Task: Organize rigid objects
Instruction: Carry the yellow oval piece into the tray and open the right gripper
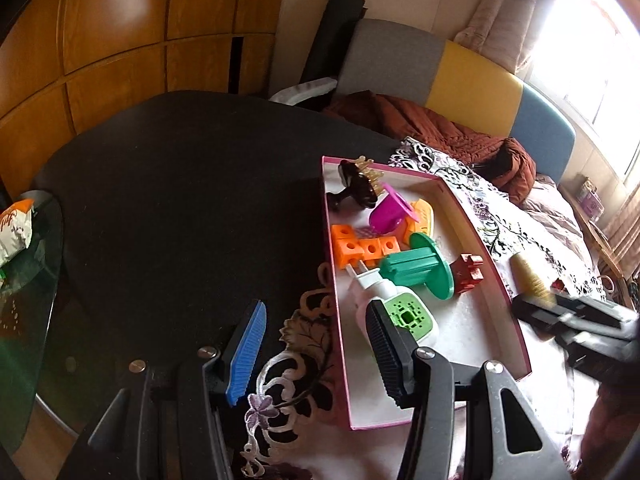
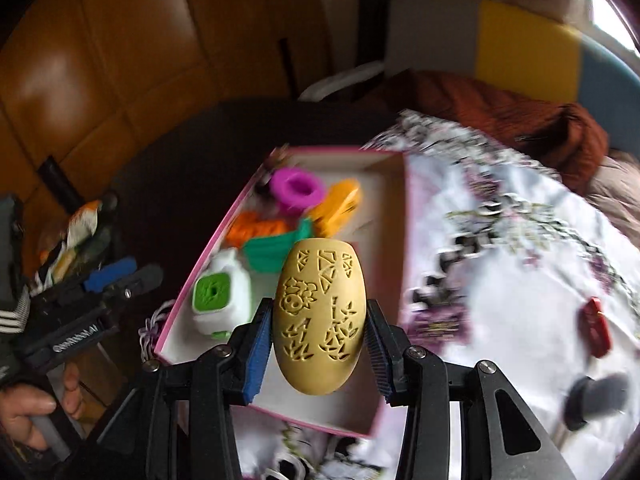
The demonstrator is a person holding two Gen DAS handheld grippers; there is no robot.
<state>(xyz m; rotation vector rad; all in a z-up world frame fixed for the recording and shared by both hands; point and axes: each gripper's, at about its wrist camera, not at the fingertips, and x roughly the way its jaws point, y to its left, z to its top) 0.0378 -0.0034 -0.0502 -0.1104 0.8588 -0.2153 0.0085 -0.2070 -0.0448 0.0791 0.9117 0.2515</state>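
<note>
Patterned cloth [image 2: 520,320] | right tool [image 2: 318,344] clamps carved egg [image 2: 320,320] | above pink box [image 2: 200,276]

right wrist view is motion-blurred: inside the pink box [image 2: 192,276] only colours read, a magenta ring [image 2: 297,191], orange bits, a green/white plug-in thing [image 2: 220,300] part hidden by the carved yellow egg [image 2: 319,320]. right of the box a red piece [image 2: 597,332] and a dark knob [image 2: 596,400] are too smeared to id. in left wrist view the right gripper [image 1: 576,320], just right of the box [image 1: 500,280], is blurred and cut by the frame edge.
</note>
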